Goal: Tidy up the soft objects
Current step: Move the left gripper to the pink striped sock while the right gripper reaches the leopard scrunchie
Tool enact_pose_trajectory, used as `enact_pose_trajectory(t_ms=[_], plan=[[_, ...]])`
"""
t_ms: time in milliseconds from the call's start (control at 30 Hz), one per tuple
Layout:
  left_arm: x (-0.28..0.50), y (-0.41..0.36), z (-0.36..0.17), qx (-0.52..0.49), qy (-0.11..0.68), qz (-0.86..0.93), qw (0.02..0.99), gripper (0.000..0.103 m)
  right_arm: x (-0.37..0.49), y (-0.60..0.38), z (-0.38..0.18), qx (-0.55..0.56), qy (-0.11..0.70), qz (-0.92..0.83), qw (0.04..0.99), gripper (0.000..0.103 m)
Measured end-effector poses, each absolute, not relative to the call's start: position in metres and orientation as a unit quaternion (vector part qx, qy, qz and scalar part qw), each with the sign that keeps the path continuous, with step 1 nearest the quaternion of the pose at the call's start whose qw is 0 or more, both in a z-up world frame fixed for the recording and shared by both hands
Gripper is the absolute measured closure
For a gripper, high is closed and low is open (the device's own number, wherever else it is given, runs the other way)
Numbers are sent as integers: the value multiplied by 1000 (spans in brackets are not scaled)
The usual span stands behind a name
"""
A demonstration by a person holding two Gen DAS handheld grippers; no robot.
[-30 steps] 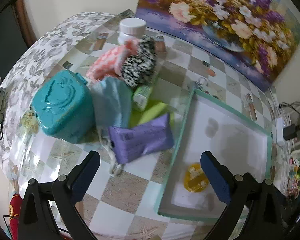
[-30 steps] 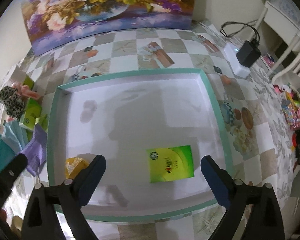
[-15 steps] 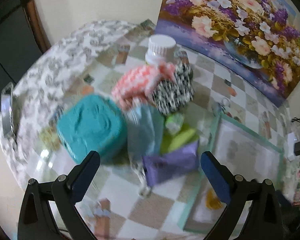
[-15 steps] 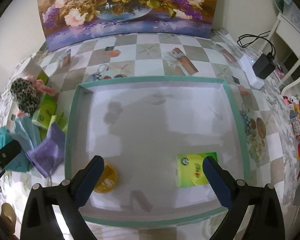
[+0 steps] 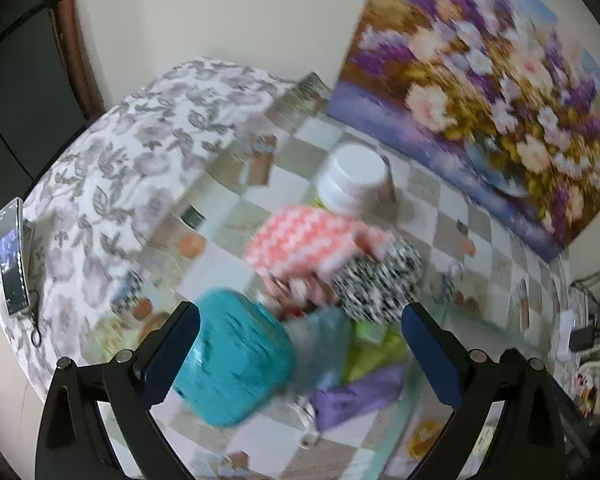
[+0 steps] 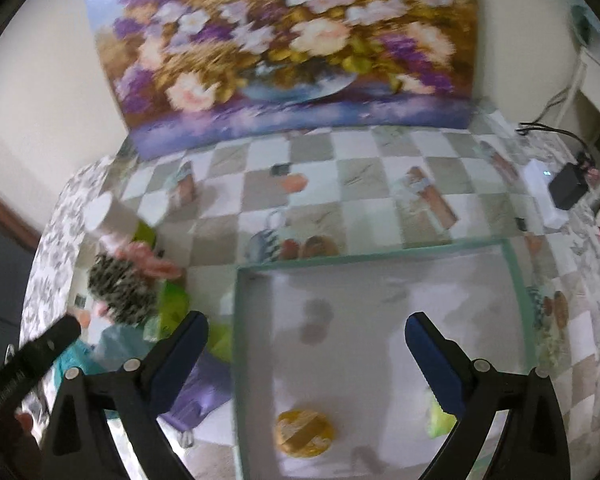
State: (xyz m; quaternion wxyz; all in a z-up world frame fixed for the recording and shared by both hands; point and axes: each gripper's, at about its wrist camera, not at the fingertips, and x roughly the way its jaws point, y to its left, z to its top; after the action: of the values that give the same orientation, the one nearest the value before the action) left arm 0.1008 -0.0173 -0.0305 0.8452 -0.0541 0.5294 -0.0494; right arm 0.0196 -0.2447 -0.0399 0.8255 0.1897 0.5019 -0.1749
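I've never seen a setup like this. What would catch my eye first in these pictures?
Probably the big flower painting leaning on the wall behind the checkered table. Next, the jumble of soft things at the table's left: a pink-and-white cloth and a teal box. Beside them lies a white tray, holding a yellow round item.

The worktop (image 6: 372, 184) has a glossy, smooth checkered covering that catches reflections. Left of the tray (image 6: 380, 258), a teal box (image 5: 236, 364) looks like shiny hard plastic, beside soft cloth pieces: a pink knit (image 5: 304, 240) and a purple pack (image 5: 356, 392) with a wrinkled film. The tray floor is matt white.
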Motion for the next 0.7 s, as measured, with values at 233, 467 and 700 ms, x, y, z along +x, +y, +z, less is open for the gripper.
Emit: enact_pose_trajectory(t_ms=[233, 467, 700], plan=[[131, 0, -41, -79, 547, -46, 832, 2, 49, -223, -44, 176, 507, -135, 833, 2], [153, -2, -52, -79, 553, -45, 828, 3, 82, -189, -48, 153, 501, -69, 849, 2], [165, -16, -69, -79, 561, -64, 821, 3, 101, -167, -62, 141, 496, -23, 857, 20]])
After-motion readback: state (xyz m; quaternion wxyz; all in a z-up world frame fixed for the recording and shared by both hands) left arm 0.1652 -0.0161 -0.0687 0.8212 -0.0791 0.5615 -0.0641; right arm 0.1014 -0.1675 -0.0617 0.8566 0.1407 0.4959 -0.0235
